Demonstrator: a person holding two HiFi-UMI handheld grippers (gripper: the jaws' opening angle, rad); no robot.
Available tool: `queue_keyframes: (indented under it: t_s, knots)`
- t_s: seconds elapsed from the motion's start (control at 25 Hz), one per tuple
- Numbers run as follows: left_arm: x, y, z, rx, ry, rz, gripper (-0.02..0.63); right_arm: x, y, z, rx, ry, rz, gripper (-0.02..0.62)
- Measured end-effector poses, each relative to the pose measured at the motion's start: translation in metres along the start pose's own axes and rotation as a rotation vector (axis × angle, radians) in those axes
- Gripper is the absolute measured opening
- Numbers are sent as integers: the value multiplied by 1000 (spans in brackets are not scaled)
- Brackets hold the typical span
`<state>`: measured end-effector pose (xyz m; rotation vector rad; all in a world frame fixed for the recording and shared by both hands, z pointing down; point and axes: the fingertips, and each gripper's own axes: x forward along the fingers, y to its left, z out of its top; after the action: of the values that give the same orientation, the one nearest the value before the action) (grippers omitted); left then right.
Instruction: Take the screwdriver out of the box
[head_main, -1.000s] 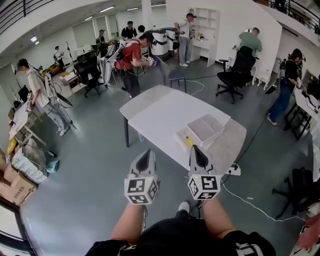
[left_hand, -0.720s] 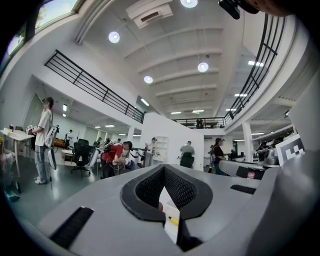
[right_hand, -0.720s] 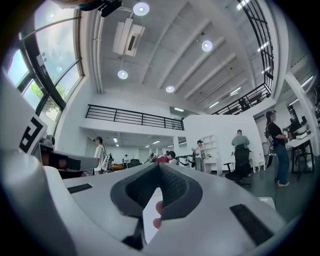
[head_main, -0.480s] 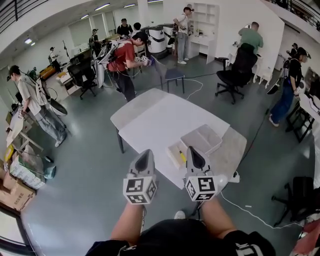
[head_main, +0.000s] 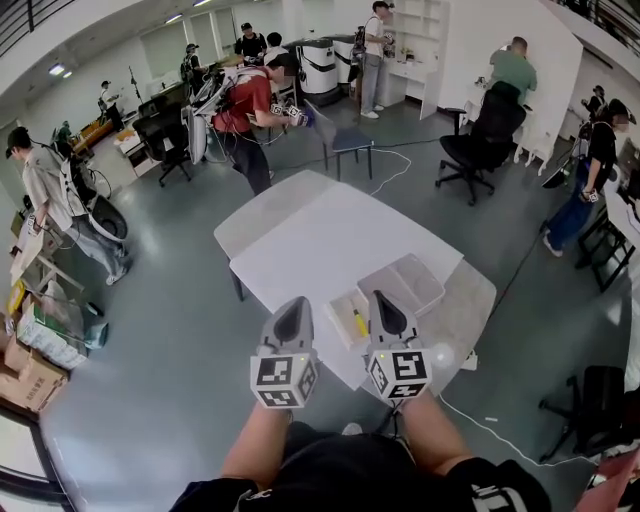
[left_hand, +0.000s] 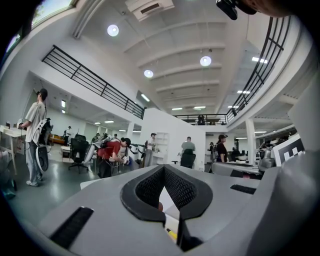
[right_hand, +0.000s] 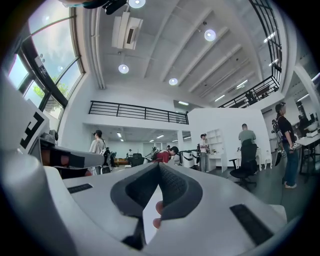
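Observation:
A small open white box lies near the front edge of the white table, and a yellow-handled screwdriver lies inside it. Its lid rests just behind to the right. My right gripper is shut and empty, with its tip over the box's right side beside the screwdriver. My left gripper is also shut and empty, a short way left of the box at the table's edge. In the left gripper view, a bit of the yellow screwdriver shows below the closed left gripper. The right gripper points above the table.
Several people stand around the room. Beyond the table are a stool and black office chairs. A white cable and power strip lie on the floor to the right. Cardboard boxes sit at the far left.
I have come closer to the table. Both grippers have advanced toward the box, and the right one now reaches over it. Both stay shut.

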<state>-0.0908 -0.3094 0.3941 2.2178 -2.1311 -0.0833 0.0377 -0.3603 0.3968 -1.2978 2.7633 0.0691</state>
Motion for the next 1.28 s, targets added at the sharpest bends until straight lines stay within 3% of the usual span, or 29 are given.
queue_keyframes:
  t_s: [0.24, 0.48, 0.84, 1.28]
  knots:
    - [21, 11, -7, 14, 8, -25, 14, 17, 1, -15, -34, 7, -1, 14]
    - [49, 30, -1, 14, 1, -98, 14, 41, 1, -25, -41, 33, -67, 14]
    - [93, 63, -5, 76, 32, -240, 14, 86, 2, -51, -22, 74, -200, 14]
    - [126, 80, -32, 33, 81, -329, 14, 97, -13, -93, -31, 188, -297, 14]
